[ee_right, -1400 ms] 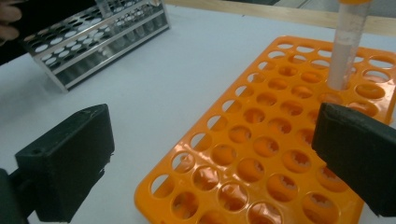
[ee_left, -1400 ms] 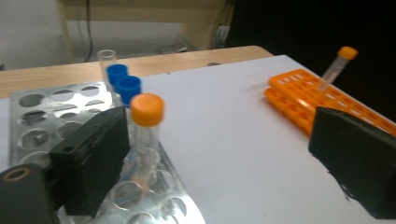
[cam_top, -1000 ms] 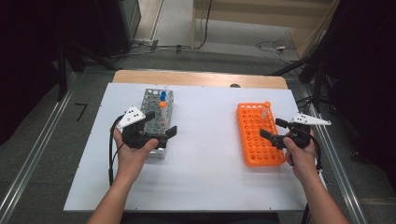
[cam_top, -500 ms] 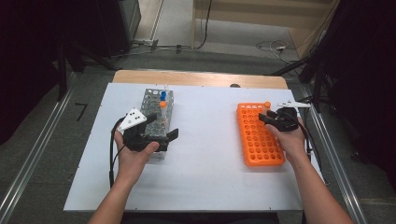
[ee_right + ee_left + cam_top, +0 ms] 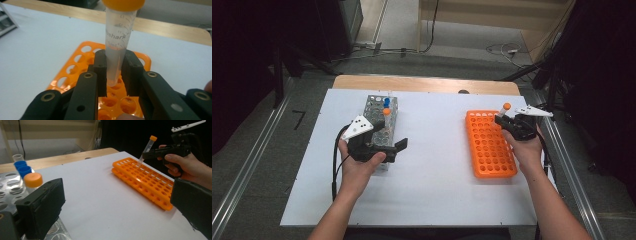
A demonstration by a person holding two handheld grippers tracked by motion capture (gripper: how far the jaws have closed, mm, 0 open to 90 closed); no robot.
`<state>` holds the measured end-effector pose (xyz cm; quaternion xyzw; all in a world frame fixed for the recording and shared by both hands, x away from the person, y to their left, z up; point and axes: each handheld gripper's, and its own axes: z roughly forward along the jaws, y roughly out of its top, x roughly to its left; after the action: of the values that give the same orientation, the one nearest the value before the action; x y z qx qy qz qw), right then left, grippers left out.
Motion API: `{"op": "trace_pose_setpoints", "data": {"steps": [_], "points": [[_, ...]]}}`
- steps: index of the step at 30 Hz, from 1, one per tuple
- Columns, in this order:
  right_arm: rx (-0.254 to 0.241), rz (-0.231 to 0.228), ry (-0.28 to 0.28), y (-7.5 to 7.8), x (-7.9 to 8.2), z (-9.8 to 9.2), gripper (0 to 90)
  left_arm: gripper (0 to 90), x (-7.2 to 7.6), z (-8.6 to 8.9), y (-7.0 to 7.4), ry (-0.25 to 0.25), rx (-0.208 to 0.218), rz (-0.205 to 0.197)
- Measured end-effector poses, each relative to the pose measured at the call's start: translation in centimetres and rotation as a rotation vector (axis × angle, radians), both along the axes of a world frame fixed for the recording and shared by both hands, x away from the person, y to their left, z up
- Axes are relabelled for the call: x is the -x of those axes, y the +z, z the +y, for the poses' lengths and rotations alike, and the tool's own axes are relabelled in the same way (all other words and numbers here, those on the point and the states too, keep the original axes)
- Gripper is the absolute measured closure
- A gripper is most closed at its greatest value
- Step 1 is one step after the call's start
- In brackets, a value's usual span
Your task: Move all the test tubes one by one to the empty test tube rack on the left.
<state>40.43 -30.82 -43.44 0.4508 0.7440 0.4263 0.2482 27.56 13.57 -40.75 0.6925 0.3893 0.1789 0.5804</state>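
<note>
Right tool (image 5: 508, 122) clamps tilted tube (image 5: 503, 111) above orange rack (image 5: 490, 150), wrist level

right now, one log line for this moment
right gripper: shut on orange-capped tube | tube: tilted over orange rack | left gripper: open by metal rack

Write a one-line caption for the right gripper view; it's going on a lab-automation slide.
Right claw shut on an orange-capped tube, held tilted above the orange rack on the white table.
</note>
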Motion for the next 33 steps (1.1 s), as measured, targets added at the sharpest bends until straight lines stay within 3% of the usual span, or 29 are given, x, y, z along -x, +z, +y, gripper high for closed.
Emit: {"op": "trace_pose_setpoints", "data": {"steps": [7,15,19,27,33], "points": [[-0.049,-0.012,0.113,0.9,3.0,1.3,72.9,0.7,-0.1,-1.9,0.4,-0.058,-0.006,-0.013],[-0.095,0.004,0.294,0.8,6.7,3.8,72.9,5.5,-0.5,-4.9,0.5,-0.144,-0.023,-0.021],[-0.086,0.014,0.374,1.1,8.1,5.3,73.0,15.5,-0.6,-6.8,0.6,-0.206,-0.018,-0.032],[-0.061,0.027,0.486,1.4,10.2,8.1,72.9,42.5,-1.0,-10.8,0.7,-0.317,-0.061,-0.037],[-0.044,0.040,0.539,1.5,11.0,9.6,72.9,53.8,-1.3,-12.6,0.3,-0.334,-0.101,-0.030]]}}
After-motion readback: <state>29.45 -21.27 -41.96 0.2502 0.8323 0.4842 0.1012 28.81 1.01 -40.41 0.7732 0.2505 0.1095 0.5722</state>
